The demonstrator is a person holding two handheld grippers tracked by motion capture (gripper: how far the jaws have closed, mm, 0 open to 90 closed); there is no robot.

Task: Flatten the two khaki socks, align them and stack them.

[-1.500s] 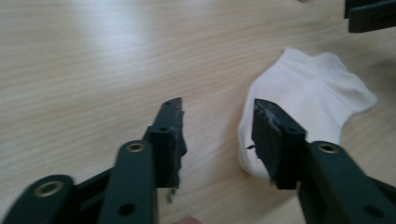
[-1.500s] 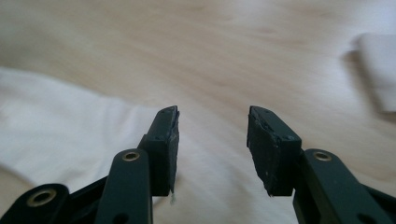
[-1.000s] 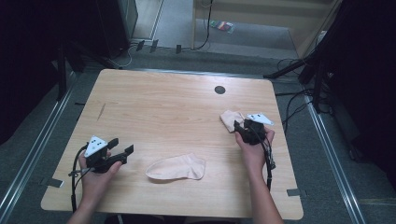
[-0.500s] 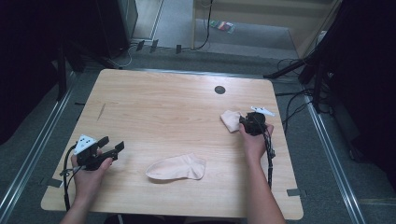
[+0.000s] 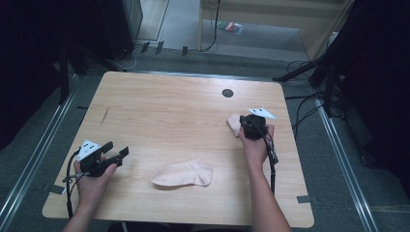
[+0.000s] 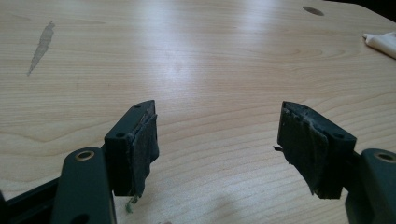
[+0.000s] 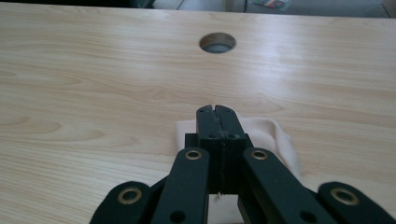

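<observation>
The table (image 5: 169,111) carries two socks: one sock (image 5: 183,174) lies flat near the front edge, waiting. The far sock (image 5: 234,123) sits by the right edge, where the right gripper (image 7: 215,112) has just closed its jaws, apparently pinching the cloth to lift it. The left gripper (image 6: 217,130) rests wide open and empty, seemingly ready to help.

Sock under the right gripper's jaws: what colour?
Pale peach-cream, plain fabric sock, no pattern. Right gripper view shows it best.
</observation>
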